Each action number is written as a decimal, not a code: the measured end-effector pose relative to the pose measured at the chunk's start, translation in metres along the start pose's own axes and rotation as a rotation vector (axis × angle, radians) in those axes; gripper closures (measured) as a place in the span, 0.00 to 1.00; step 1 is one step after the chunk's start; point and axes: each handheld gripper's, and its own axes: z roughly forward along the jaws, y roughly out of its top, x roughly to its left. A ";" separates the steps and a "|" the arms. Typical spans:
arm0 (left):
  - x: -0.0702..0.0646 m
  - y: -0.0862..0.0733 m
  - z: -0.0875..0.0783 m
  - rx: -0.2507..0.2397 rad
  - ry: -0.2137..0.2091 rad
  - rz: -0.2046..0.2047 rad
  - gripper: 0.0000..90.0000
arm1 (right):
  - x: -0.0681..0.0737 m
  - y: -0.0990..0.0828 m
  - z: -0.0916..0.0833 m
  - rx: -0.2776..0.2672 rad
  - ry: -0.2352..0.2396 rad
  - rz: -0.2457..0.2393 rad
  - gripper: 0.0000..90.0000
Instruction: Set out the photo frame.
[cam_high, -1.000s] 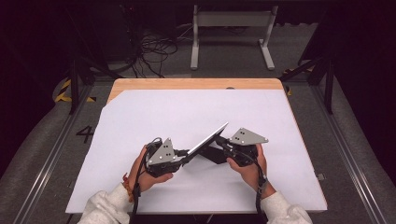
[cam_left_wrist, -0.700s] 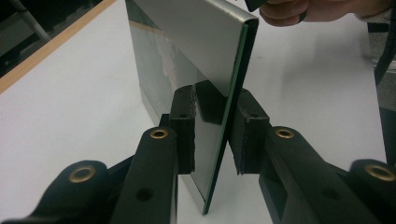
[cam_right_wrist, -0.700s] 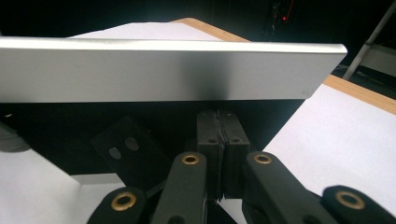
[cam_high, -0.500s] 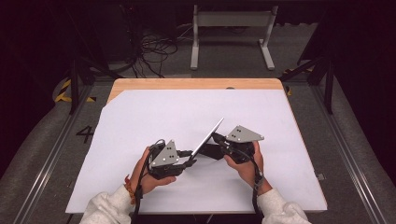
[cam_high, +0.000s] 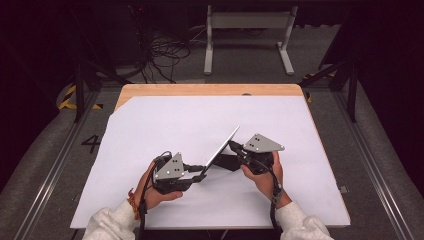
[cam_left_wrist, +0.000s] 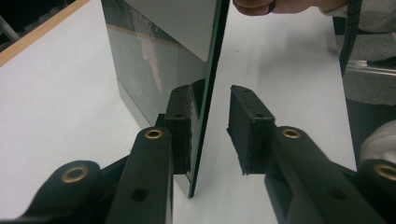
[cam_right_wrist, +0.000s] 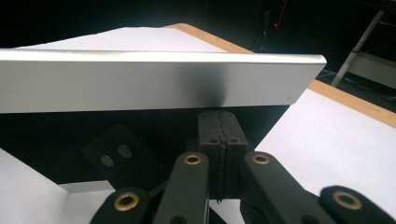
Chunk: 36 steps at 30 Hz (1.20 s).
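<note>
A thin mirror-like plate (cam_high: 220, 150) stands tilted up off the white sheet between my two grippers. Its near lower edge runs between the jaws of my left gripper (cam_high: 200, 175). In the left gripper view the plate (cam_left_wrist: 159, 51) lies against one pad (cam_left_wrist: 180, 121) while the other pad (cam_left_wrist: 247, 126) stands off it. These jaws have just been closing with the plate between them, and my left gripper (cam_left_wrist: 212, 100) is open. My right gripper (cam_high: 234, 146) meets the plate from the right. In the right gripper view, this gripper (cam_right_wrist: 218, 116) has its pads pressed together just under the silvery plate (cam_right_wrist: 154, 79).
A dark flat piece (cam_right_wrist: 119, 158) with two round spots lies beneath the plate, seen as a dark patch (cam_high: 227, 162) from above. The white sheet (cam_high: 210, 115) covers the wooden table (cam_high: 210, 90). Cables and a metal stand (cam_high: 247, 30) are on the floor beyond.
The plate now tilts more steeply than a second ago. My left gripper has drawn slightly toward the person along the plate's lower end. The right hand has stayed put.
</note>
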 end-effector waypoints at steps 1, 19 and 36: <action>0.000 0.000 0.000 -0.004 -0.003 0.000 0.82 | 0.000 0.000 0.000 -0.001 0.003 0.001 1.00; -0.014 0.010 0.015 0.001 -0.018 0.031 0.85 | 0.004 -0.001 0.009 0.009 0.018 -0.010 1.00; -0.016 0.011 0.019 0.017 -0.021 0.059 0.84 | 0.009 -0.001 0.006 -0.006 -0.042 -0.052 1.00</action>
